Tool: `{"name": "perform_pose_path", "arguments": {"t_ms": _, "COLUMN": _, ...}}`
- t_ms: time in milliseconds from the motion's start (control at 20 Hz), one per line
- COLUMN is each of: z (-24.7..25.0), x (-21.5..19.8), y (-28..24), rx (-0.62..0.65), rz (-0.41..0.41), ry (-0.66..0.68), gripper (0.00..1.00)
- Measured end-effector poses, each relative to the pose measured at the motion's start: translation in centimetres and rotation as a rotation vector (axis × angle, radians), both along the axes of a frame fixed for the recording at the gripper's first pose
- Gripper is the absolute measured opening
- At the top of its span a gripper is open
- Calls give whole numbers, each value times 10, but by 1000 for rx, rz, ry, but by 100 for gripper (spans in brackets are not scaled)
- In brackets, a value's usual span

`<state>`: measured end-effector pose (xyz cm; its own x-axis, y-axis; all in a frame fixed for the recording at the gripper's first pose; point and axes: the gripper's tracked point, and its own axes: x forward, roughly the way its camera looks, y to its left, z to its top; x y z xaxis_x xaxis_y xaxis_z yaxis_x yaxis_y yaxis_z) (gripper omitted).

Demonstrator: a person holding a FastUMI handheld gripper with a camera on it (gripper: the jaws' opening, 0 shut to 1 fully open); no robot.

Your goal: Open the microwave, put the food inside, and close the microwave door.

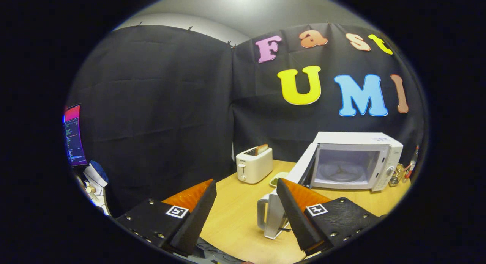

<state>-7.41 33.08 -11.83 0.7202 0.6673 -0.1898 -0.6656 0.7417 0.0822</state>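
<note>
A white microwave (357,159) stands at the far right of the wooden table (235,214). Its door (283,197) is swung wide open toward me, handle end just ahead of my right finger. The cavity shows a bare glass turntable (340,175). A small plate of food (276,178) lies on the table behind the door, between the toaster and the microwave, partly hidden. My gripper (246,190) hovers above the table's near edge, open, with nothing between its fingers.
A white toaster (253,164) with a slice of bread in its slot stands beyond the fingers, left of the microwave. Small items (398,173) sit to the microwave's right. A monitor (73,135) glows far left, off the table.
</note>
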Motion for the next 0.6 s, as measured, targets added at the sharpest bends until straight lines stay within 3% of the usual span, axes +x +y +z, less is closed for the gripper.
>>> {"name": "perform_pose_path", "arguments": {"t_ms": 250, "z": 14, "x": 34, "y": -67, "rx": -7, "rz": -147, "ry": -23, "gripper": 97}}
{"name": "perform_pose_path", "arguments": {"t_ms": 600, "z": -31, "x": 70, "y": -161, "rx": -81, "rz": -361, "ry": 89, "gripper": 97}}
